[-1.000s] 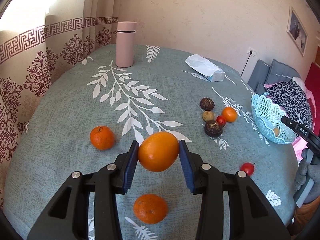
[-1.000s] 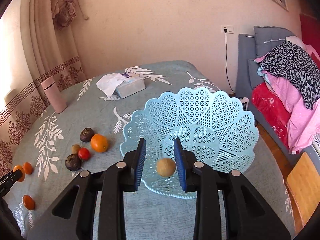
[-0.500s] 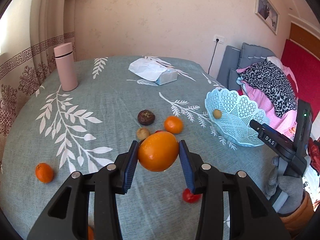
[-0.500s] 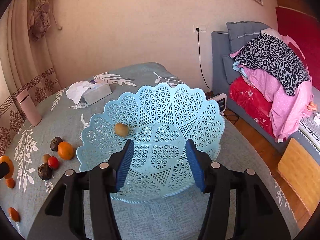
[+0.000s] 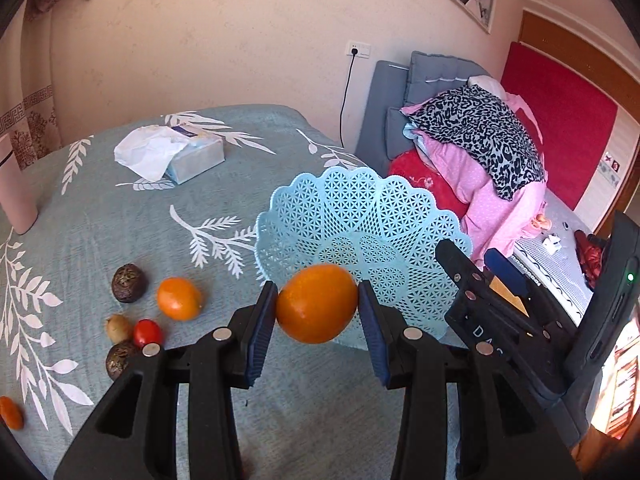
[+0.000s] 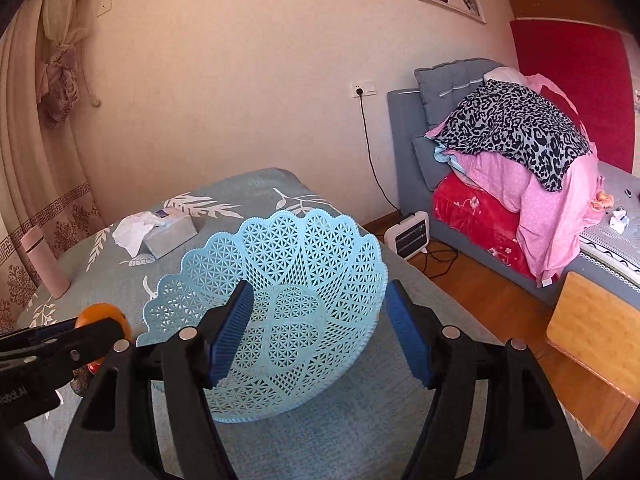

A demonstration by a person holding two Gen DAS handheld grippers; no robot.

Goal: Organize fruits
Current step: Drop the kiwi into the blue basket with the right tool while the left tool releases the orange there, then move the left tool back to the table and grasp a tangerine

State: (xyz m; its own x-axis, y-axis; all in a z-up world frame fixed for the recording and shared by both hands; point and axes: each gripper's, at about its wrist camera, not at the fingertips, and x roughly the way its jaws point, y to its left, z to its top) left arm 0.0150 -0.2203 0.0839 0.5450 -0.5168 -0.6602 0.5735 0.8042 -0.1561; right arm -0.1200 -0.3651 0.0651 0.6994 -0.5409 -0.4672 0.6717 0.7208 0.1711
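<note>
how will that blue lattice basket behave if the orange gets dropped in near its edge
The basket looks thin, perforated plastic, so probably light and apt to slide or tip. It already sits tilted. The orange is round, so it would likely roll to the low side.

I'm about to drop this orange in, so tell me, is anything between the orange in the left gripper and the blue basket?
Nothing visible blocks it. The orange, held by the left gripper, sits just short of the blue basket. The right gripper hangs open at the basket's near side, beside the path.
</note>
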